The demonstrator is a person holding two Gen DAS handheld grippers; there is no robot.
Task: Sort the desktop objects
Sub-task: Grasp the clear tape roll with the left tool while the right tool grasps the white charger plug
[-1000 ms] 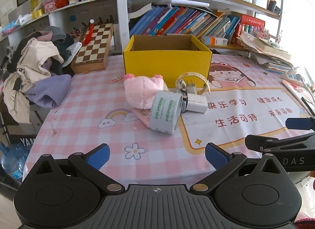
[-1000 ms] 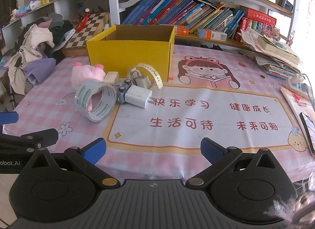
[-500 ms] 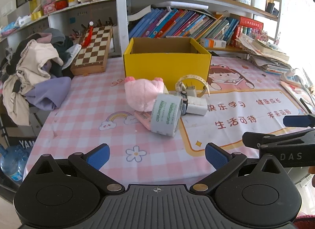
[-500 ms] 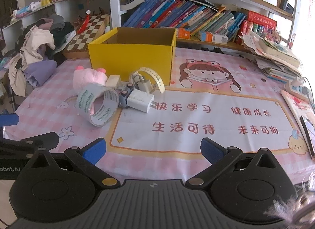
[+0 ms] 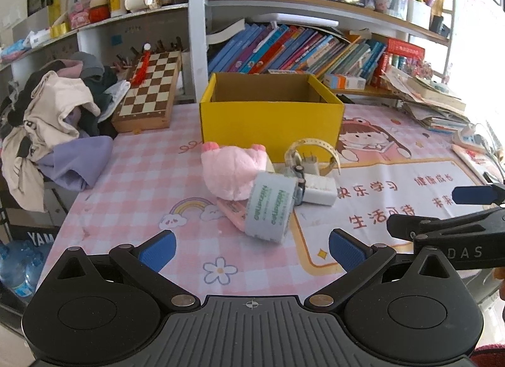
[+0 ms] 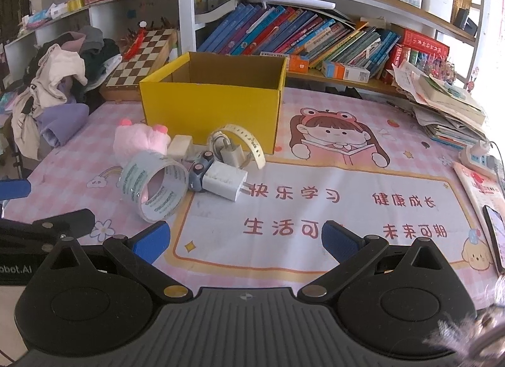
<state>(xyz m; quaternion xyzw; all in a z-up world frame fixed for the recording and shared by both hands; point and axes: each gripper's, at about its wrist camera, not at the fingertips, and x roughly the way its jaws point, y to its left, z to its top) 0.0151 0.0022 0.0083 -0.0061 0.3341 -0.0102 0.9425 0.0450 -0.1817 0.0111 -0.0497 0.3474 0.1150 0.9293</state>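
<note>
Hovering wide-open, both grippers empty above the table's near edge.
Left gripper (image 5: 251, 248) and right gripper (image 6: 244, 237) touch nothing. Tape roll (image 6: 154, 185), white charger (image 6: 224, 181), pink plush (image 5: 232, 169) and measuring tape (image 6: 241, 139) crowd together at 12 o'clock before the yellow box (image 5: 271, 116); risk: grabbing one nudges its neighbours, and the roll could wheel away.

One yellow box (image 6: 210, 105), open top. One pink plush toy (image 5: 232, 169). One roll of clear tape (image 6: 153, 189), on its edge. Two white chargers: a bigger one (image 6: 224, 181) and a smaller one (image 6: 232, 156) behind it. One cream strap (image 6: 244, 138) curled in a loop. One small cream block (image 6: 180, 145). One dark grey gadget (image 6: 198, 170), kind unclear. One pink flat item (image 5: 233, 213) under the tape. One chessboard (image 5: 147, 90). One clothes pile (image 5: 52, 117).
</note>
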